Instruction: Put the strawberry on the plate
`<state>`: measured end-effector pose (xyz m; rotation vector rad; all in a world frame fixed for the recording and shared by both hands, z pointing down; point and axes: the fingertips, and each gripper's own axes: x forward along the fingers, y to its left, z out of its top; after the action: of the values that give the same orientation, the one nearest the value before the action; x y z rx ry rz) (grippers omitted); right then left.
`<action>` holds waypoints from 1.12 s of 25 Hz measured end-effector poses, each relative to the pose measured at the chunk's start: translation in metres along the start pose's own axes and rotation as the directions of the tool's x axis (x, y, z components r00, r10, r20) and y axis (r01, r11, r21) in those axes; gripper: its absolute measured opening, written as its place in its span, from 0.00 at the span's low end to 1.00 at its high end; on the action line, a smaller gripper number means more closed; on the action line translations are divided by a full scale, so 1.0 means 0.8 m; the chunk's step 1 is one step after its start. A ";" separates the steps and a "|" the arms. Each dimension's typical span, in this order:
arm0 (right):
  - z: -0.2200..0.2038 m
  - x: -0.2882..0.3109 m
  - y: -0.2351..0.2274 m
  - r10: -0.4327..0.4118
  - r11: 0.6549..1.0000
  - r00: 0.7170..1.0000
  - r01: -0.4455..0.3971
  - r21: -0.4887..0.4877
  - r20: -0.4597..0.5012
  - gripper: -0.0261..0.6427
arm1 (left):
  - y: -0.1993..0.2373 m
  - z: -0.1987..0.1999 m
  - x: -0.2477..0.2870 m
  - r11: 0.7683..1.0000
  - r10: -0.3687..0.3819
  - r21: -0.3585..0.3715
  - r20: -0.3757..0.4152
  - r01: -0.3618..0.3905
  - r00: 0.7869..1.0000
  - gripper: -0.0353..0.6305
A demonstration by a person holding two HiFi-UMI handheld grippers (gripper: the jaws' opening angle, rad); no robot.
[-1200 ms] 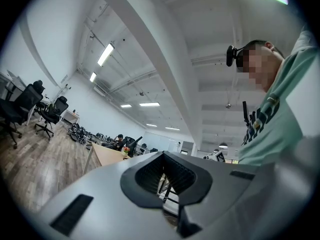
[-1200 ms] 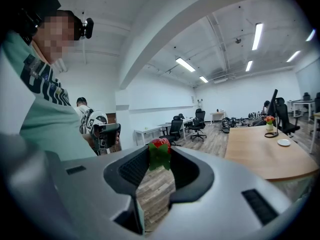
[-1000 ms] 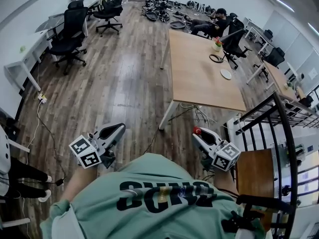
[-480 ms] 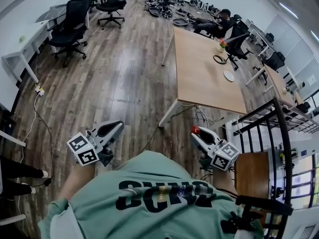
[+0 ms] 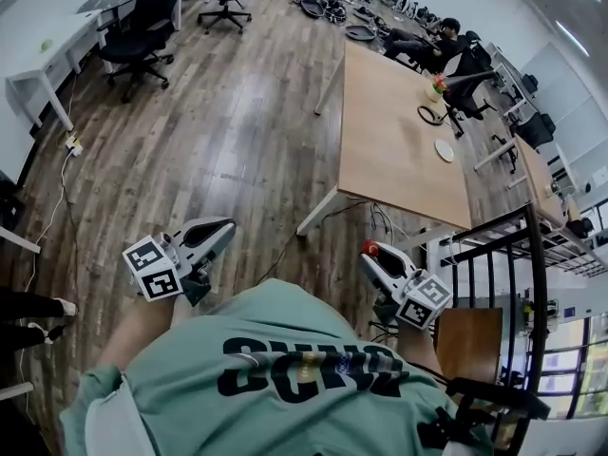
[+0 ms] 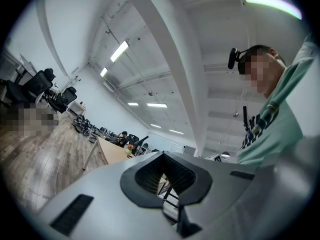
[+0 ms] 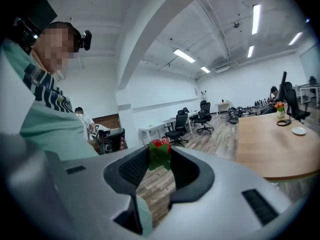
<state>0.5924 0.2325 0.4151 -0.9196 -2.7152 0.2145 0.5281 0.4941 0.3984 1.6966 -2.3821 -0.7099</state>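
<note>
Wood-plank floor (image 5: 218,141); leafy red strawberry (image 7: 160,152)

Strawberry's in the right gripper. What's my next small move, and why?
Probably carry the right gripper forward toward the table, with its jaws kept shut. The strawberry is clamped between them, but the plate lies well ahead, near the table's right edge.

Wood floor (image 5: 218,150), long wooden table (image 5: 394,160), flower pot (image 5: 437,85) near its far end, seated person (image 5: 426,40) just beyond. Black office chairs (image 5: 142,38) by a white desk (image 5: 43,69) (far left). Black railing (image 5: 530,293) at right. Strip lights (image 7: 185,55) overhead.
</note>
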 end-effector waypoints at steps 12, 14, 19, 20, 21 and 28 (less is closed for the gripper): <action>0.044 -0.020 -0.213 0.186 0.982 0.982 -0.186 -0.017 0.032 0.24 | -0.011 -0.002 0.211 0.992 0.097 0.085 0.008 -0.097 0.995 0.06; 0.053 -0.024 -0.245 0.207 0.978 0.978 -0.207 -0.019 0.034 0.24 | -0.013 0.001 0.244 0.990 0.110 0.083 0.031 -0.112 0.993 0.06; 0.069 -0.025 -0.310 0.238 0.971 0.970 -0.238 -0.001 0.047 0.24 | -0.011 -0.001 0.303 0.983 0.147 0.108 0.023 -0.149 0.989 0.06; 0.072 -0.022 -0.317 0.247 0.969 0.967 -0.248 0.004 0.053 0.24 | -0.009 0.000 0.309 0.981 0.159 0.110 0.018 -0.160 0.987 0.06; 0.074 -0.019 -0.323 0.256 0.966 0.965 -0.257 0.007 0.059 0.24 | -0.006 0.002 0.313 0.980 0.167 0.111 0.013 -0.167 0.986 0.06; 0.071 0.032 -0.345 0.298 0.953 0.953 -0.300 0.043 0.045 0.24 | 0.024 0.018 0.315 0.971 0.210 0.114 0.015 -0.210 0.978 0.06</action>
<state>0.3977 0.0272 0.4275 -1.3232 -2.5784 0.3598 0.4156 0.2717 0.3538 1.4506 -2.5995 -0.5514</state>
